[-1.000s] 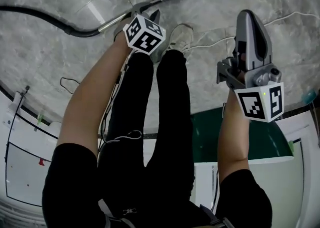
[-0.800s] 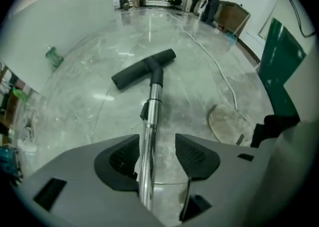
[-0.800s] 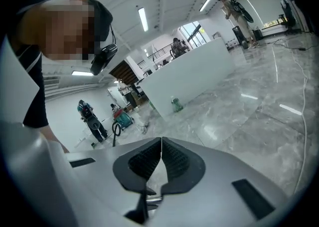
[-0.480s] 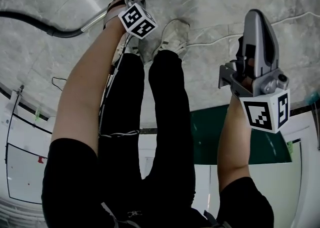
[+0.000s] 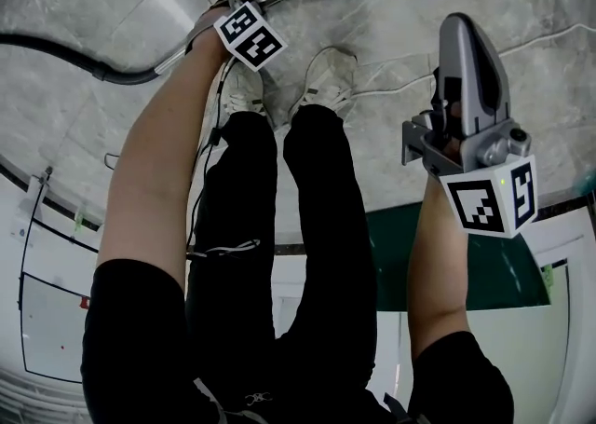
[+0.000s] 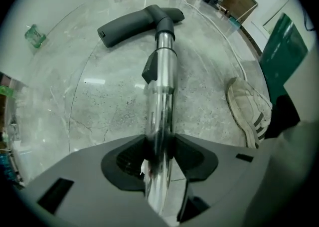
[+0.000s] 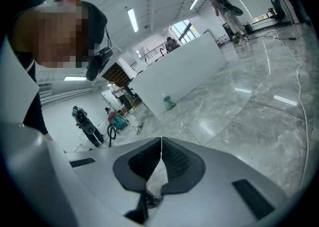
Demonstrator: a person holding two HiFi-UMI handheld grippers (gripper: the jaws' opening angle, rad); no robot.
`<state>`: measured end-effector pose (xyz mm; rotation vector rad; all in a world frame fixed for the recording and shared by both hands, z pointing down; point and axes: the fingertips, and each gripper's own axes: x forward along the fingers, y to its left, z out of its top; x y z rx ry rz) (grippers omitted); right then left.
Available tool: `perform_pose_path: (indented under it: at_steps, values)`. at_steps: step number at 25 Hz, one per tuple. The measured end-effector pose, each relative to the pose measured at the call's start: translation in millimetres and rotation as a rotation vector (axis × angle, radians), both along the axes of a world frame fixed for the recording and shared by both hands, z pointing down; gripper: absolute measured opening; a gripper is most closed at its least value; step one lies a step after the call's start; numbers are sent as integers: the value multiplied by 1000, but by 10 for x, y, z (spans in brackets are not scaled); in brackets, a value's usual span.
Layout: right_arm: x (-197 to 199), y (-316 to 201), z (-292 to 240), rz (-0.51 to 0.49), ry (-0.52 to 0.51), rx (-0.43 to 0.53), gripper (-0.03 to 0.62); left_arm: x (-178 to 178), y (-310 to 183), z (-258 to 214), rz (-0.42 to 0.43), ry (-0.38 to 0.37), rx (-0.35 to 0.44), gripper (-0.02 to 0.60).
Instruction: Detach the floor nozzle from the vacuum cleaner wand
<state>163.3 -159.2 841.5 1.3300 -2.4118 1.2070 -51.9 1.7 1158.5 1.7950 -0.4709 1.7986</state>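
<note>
While left gripper [image 6: 159, 151] clamps wand [image 6: 162, 86], floor nozzle [image 6: 134, 21] joined at wand's far end: brace firmly; right gripper [image 7: 160, 163] closed, empty.

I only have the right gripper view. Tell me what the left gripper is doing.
Observer: The left gripper is shut on the metal wand, jaws pressed against both its sides.
Operator: Give me the nozzle's position.
Observer: The nozzle lies on the floor at the wand's far end, not yet detached.
Operator: Now place my right gripper for me.
Observer: The right gripper is held up to the right of the shoes, apart from the wand.
</note>
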Motion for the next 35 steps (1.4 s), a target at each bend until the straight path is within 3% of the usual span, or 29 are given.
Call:
perform_pose_path:
  at_steps: [2,6,9,10,12,14,19,22,23,24,25,27,31,35]
  values:
    - [-47,49,-35,2,-25,-11,18,24,-82,-123,0,26,5,179]
    - [-155,177,-110,-55,-60,-34,18,257,-379,-665,-27,138,99,179]
    - [-117,186,-140,4,-11,-44,20,429,-583,-1256,-37,250,169,179]
    - [-77,169,-135,43,27,-55,52,463,-637,-1468,-43,283,187,179]
    - [-20,111,-148,122,56,-94,321,518,-724,-1878,-57,342,218,179]
    - [-63,13,-298,170,-21,-122,351,589,-792,-2252,-66,398,243,179]
    - [-69,-309,-859,309,-167,-57,354,786,-822,-3024,-49,530,291,179]
    - [21,-418,-998,384,-255,-100,353,835,-741,-3313,-31,580,304,179]
    - [1,-421,-1009,380,-259,-128,351,851,-682,-3387,-19,595,300,179]
    - [-15,-409,-1016,376,-248,-154,307,862,-621,-3444,-9,605,294,179]
    - [-25,-388,-1031,374,-235,-176,161,863,-571,-3482,-3,608,286,179]
    - [-98,-339,-1128,348,-223,-186,149,831,-511,-3518,1,599,263,179]
    - [-383,-197,-1482,239,-183,-111,146,727,-432,-3540,28,568,237,179]
    - [-508,-221,-1694,197,-254,-56,146,879,-597,-3448,71,568,308,181]
